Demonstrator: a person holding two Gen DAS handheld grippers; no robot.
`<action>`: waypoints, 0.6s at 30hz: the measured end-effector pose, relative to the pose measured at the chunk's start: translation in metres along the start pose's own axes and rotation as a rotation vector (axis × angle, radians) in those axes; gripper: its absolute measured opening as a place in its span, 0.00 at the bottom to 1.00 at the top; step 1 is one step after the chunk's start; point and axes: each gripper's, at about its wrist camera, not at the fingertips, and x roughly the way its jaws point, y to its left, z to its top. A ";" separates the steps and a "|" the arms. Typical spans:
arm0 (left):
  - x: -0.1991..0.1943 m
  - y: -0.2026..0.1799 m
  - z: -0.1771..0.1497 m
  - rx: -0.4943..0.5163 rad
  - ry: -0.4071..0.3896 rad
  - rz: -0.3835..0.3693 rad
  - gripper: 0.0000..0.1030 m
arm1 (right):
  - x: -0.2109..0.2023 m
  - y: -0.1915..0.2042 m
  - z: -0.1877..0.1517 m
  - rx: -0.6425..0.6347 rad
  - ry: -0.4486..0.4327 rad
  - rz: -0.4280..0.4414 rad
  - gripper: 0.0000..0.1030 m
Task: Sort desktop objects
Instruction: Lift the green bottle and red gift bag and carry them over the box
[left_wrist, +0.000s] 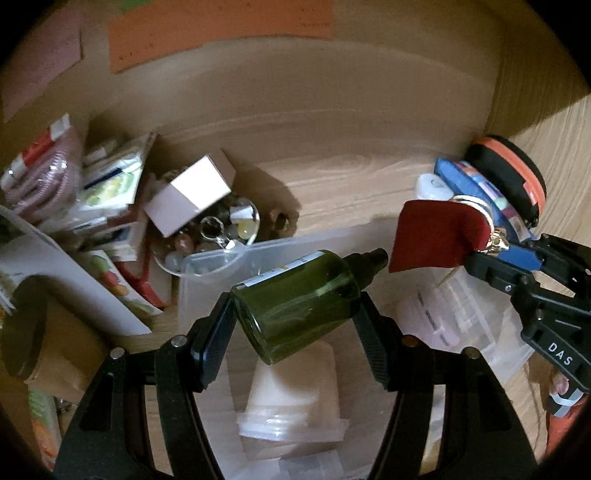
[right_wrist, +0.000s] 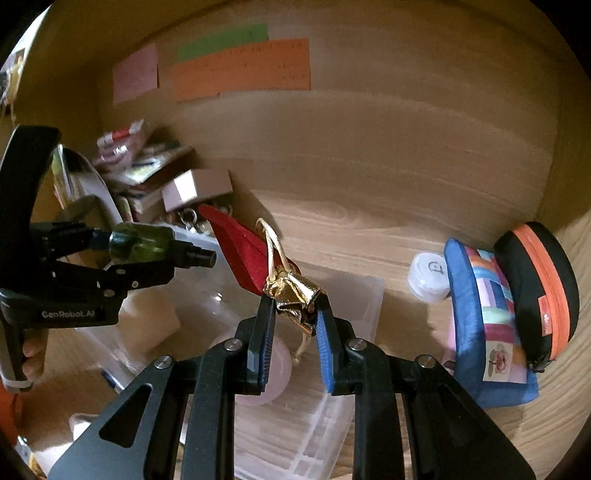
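**Two grippers, each holding an object above the clear storage box**

The left gripper (left_wrist: 291, 314) is clamped on a dark green translucent plastic spray bottle (left_wrist: 299, 295), its pads pressing the bottle's round body from both sides. The bottle lies tilted between the jaws, base toward the camera and black nozzle pointing ahead and to the right. Directly beneath and ahead of this gripper sits a clear plastic storage box (left_wrist: 221, 258) containing a white translucent lidded tub (left_wrist: 291, 402).

The right gripper (right_wrist: 295, 314) is nearly closed on the crumpled gold foil neck (right_wrist: 295, 295) of a red felt pouch (right_wrist: 240, 247), which extends forward and to the left of its fingertips with a cream cord loop beside it. To the right of this gripper, on the wooden desk (right_wrist: 351, 229), stand a white round cap (right_wrist: 430, 277), a blue patchwork fabric pouch (right_wrist: 487, 325) and a black-and-orange zipped case (right_wrist: 539, 291), touching one another. Ahead and left of both grippers lies a heap of cartons and packets (left_wrist: 110, 192).
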 end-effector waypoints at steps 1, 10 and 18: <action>0.002 -0.002 0.000 0.006 0.004 -0.001 0.62 | 0.003 0.000 -0.002 -0.004 0.009 0.000 0.19; 0.015 -0.011 -0.004 0.039 0.039 0.002 0.62 | 0.020 0.002 -0.010 -0.039 0.065 -0.060 0.19; 0.023 -0.016 -0.006 0.066 0.039 0.014 0.62 | 0.027 0.014 -0.011 -0.095 0.089 -0.067 0.21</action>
